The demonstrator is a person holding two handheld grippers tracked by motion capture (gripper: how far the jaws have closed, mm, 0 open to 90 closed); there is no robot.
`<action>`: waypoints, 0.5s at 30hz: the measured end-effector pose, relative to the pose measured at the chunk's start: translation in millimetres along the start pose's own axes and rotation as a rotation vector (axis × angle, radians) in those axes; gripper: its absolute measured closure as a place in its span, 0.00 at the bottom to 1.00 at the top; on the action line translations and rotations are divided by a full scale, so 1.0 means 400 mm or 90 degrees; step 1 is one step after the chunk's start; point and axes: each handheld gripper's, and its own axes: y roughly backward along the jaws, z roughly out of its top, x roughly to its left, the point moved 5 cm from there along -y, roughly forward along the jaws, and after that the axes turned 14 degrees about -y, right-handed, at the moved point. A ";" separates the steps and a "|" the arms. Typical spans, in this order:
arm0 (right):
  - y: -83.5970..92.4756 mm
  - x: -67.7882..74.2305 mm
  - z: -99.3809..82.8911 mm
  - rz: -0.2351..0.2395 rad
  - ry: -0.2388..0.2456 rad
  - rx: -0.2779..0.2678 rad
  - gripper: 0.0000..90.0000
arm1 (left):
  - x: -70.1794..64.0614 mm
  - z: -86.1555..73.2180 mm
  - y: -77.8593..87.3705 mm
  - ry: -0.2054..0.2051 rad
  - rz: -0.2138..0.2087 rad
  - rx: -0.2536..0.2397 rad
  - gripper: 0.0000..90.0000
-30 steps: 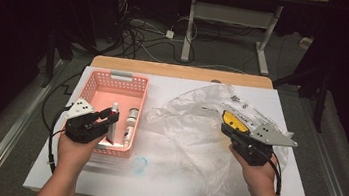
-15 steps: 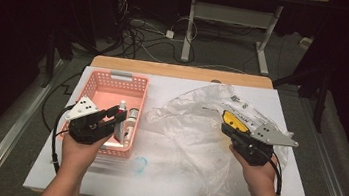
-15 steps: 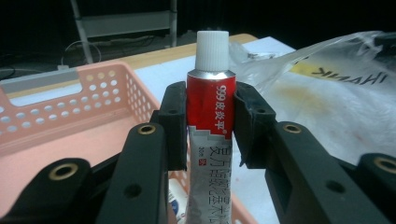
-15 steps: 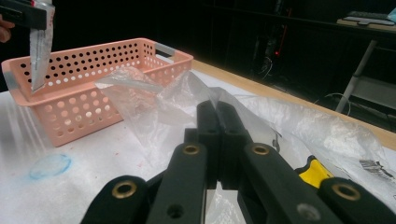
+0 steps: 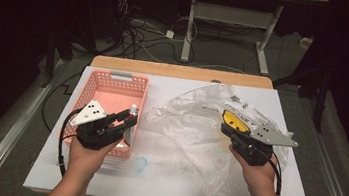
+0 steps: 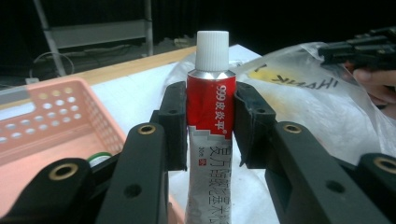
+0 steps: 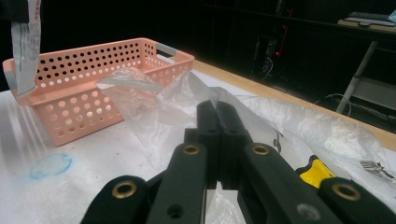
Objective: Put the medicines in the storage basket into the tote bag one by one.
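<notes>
While the right gripper [image 5: 242, 136] sits clamped on a fold of the clear plastic bag [image 5: 198, 131], jaws pressed tight together on the film and holding that edge up off the white table [image 5: 161, 187], the action is all on the other side: the left gripper [image 5: 127, 121] has come up and away from the floor of the pink basket [image 5: 113, 90] over the last second, and it has brought the ointment tube [image 6: 210, 102] with it. A second ago the tube lay down among the basket's contents; now it stands nearly upright between the pads, red band and white ribbed cap poking out above the jaws, the crimped tail hanging below (you can see that tail dangling at the top left corner of the right gripper view, above the basket rim). Jaws are partly closed, snug on the tube's flat sides, no gap showing. In the high view the tube is over the basket's near right corner, close to the rim, with the bag just beside it to the right. My read: the pick is done and the carry has begun, and the bag's mouth, held by the right hand, looks like the destination. A green-rimmed item [image 6: 99, 158] is left in the basket. The tube sits high in the pads, so a tilt on the way over could let it slip.
</notes>
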 end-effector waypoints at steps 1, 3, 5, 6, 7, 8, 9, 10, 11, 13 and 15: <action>0.000 0.000 0.000 0.001 0.001 0.000 1.00 | -0.006 -0.001 -0.005 -0.002 -0.005 0.002 0.74; 0.000 0.000 0.000 0.001 0.001 0.000 1.00 | -0.017 -0.003 -0.016 -0.005 -0.016 0.006 0.74; 0.001 0.001 0.001 0.001 0.002 -0.001 1.00 | -0.030 -0.005 -0.027 -0.008 -0.025 0.008 0.74; 0.001 0.001 0.001 0.001 0.002 -0.001 1.00 | -0.036 -0.006 -0.032 -0.010 -0.028 0.007 0.74; 0.001 0.002 0.002 0.001 0.002 -0.001 1.00 | -0.041 -0.007 -0.036 -0.010 -0.033 0.009 0.74; 0.001 0.002 0.002 0.001 0.002 -0.001 1.00 | -0.047 -0.008 -0.042 -0.013 -0.038 0.013 0.74; 0.002 0.002 0.002 0.001 0.002 -0.001 1.00 | -0.053 -0.010 -0.047 -0.015 -0.042 0.016 0.74; 0.002 0.002 0.002 0.001 0.003 -0.002 1.00 | -0.058 -0.011 -0.052 -0.016 -0.046 0.017 0.74; 0.003 0.002 0.002 0.000 0.002 -0.001 1.00 | -0.063 -0.012 -0.056 -0.017 -0.049 0.019 0.74; 0.004 0.002 0.003 0.001 0.004 -0.003 1.00 | -0.072 -0.012 -0.064 -0.022 -0.056 0.021 0.74; 0.004 0.002 0.004 0.002 0.004 -0.004 1.00 | -0.083 -0.011 -0.070 -0.026 -0.061 0.022 0.74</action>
